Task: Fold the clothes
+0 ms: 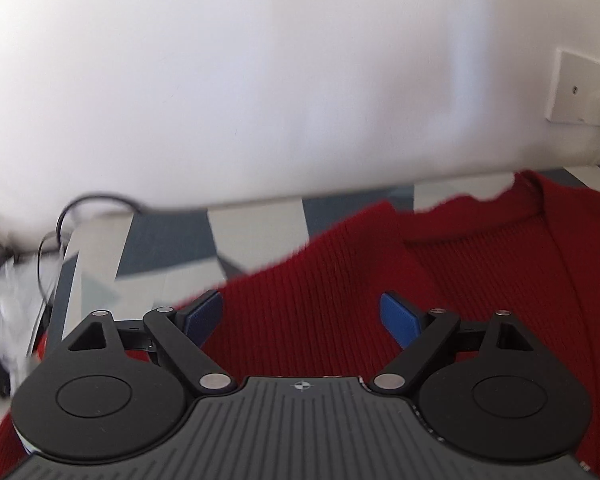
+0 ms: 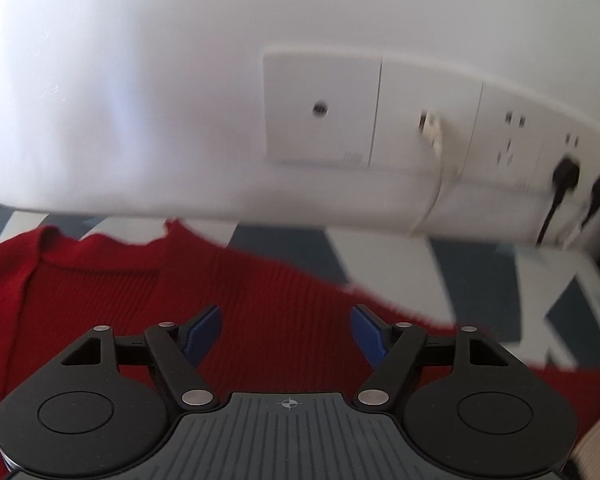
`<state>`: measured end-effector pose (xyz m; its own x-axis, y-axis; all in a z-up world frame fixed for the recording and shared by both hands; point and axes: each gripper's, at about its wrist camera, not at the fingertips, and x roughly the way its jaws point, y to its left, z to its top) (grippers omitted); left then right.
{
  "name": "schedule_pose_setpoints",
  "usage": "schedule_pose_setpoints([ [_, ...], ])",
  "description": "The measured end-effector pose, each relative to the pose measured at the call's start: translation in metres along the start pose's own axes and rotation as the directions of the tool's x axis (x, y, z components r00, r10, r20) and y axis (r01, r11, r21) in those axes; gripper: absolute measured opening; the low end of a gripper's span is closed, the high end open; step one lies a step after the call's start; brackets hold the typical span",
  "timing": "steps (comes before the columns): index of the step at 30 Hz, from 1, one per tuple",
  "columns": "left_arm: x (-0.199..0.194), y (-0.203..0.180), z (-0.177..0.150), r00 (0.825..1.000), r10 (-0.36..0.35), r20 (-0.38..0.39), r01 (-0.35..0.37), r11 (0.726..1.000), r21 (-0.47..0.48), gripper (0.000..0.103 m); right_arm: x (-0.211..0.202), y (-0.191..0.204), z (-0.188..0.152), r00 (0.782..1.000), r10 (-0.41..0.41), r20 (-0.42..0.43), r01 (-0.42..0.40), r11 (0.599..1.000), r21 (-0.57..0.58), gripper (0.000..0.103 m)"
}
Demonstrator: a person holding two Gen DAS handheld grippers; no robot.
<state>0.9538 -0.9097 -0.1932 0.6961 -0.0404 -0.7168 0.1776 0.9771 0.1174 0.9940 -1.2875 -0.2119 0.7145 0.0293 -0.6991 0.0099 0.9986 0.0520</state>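
Note:
A red ribbed knit cardigan [image 1: 440, 280] lies spread on a table with a grey-and-white patterned cloth [image 1: 172, 240]. It also shows in the right wrist view [image 2: 240, 292]; its collar points toward the wall. My left gripper [image 1: 302, 316] is open, with its blue pads [image 1: 204, 316] apart over the garment's left shoulder area. My right gripper [image 2: 286, 332] is open, with its blue pads [image 2: 366, 332] apart over the garment's right shoulder area. Neither gripper holds fabric.
A white wall [image 1: 260, 80] rises just behind the table. Wall sockets [image 2: 500, 140] with black plugs [image 2: 566, 172] and a white cable [image 2: 440, 168] sit at the right. Black cables [image 1: 60, 224] and blurred clutter lie at the table's far left.

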Motion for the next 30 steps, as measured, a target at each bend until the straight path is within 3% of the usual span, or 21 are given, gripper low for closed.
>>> schedule_pose_setpoints([
  [4, -0.007, 0.008, -0.025, 0.992, -0.029, -0.119, 0.02, 0.997, -0.076, 0.088, 0.01, 0.011, -0.009, 0.997, -0.039, -0.064, 0.038, 0.999, -0.008, 0.074],
  [6, -0.004, 0.013, -0.037, 0.989, -0.022, -0.148, 0.004, 0.992, -0.124, 0.09, 0.01, 0.016, -0.01, 0.997, -0.059, -0.049, 0.059, 0.998, -0.007, 0.077],
  [8, -0.004, 0.02, -0.046, 0.993, -0.02, -0.114, -0.001, 0.984, -0.176, 0.095, 0.011, 0.018, -0.008, 0.996, -0.075, -0.056, 0.076, 0.997, 0.009, 0.078],
  [11, 0.004, 0.019, -0.051, 0.999, -0.015, -0.051, 0.007, 0.988, -0.153, 0.103, 0.014, 0.02, -0.008, 0.993, -0.097, -0.059, 0.098, 0.995, 0.005, 0.081],
  [15, 0.014, 0.022, -0.045, 0.999, -0.034, -0.017, 0.032, 0.991, -0.129, 0.103, 0.021, 0.015, -0.003, 0.991, -0.116, -0.071, 0.119, 0.992, 0.043, 0.09],
  [30, 0.052, 0.017, -0.01, 0.999, -0.004, 0.042, 0.009, 0.991, -0.134, 0.103, 0.048, 0.005, 0.014, 0.987, -0.158, -0.023, 0.159, 0.984, 0.084, 0.09],
])
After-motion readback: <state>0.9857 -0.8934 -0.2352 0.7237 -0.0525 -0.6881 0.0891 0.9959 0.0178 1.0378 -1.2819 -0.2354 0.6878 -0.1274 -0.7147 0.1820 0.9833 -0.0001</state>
